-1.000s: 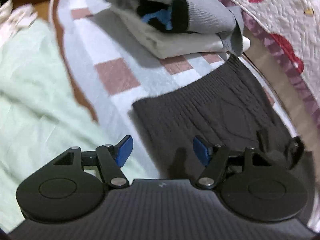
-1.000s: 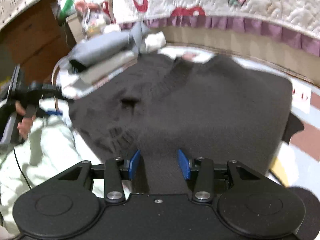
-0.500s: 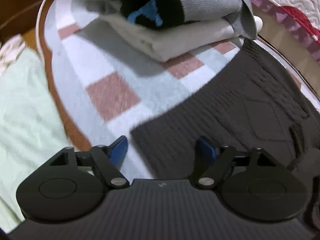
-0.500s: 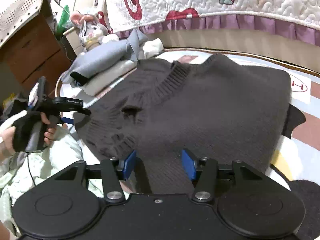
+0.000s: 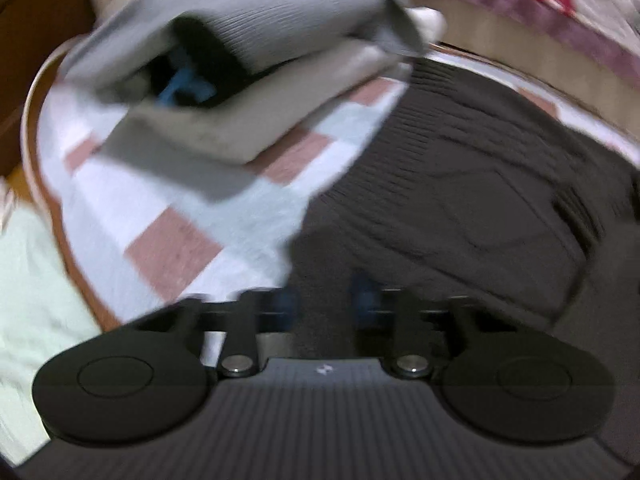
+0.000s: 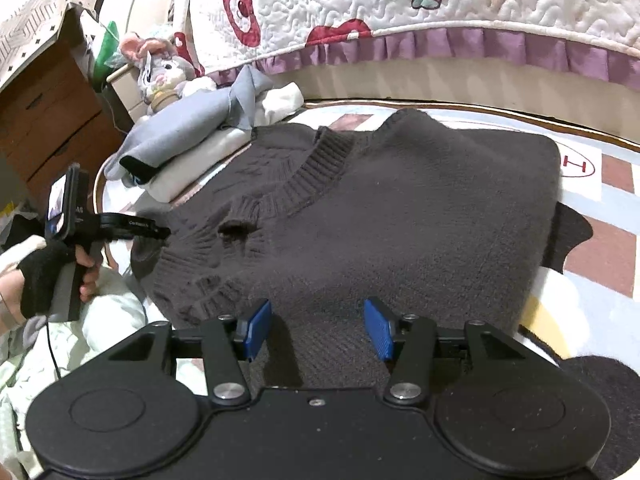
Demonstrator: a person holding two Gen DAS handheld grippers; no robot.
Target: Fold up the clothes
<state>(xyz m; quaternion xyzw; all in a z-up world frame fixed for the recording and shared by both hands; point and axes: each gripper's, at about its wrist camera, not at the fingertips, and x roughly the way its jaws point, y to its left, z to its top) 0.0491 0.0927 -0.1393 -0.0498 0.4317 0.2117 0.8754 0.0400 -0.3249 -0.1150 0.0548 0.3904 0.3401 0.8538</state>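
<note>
A dark grey knit sweater (image 6: 400, 216) lies flat on the checked rug (image 6: 600, 256), folded in at the sides, collar toward the back left. My right gripper (image 6: 316, 328) is open and empty just above the sweater's near hem. My left gripper (image 5: 324, 300) is blurred, its blue pads partly closed over the sweater's (image 5: 460, 208) left corner; whether they pinch the cloth I cannot tell. It also shows in the right wrist view (image 6: 160, 232) at the sweater's left edge.
A stack of folded clothes, grey on white (image 6: 188, 148), sits at the back left of the rug (image 5: 172, 240). A quilted bed cover with purple frill (image 6: 440, 40) hangs behind. A wooden drawer unit (image 6: 48, 120) and plush toy (image 6: 160, 76) stand left. Pale green cloth (image 5: 28, 280) lies left.
My left gripper has moved right onto the sweater's corner and its pads have come closer together. My right gripper has lifted back slightly and stays open.
</note>
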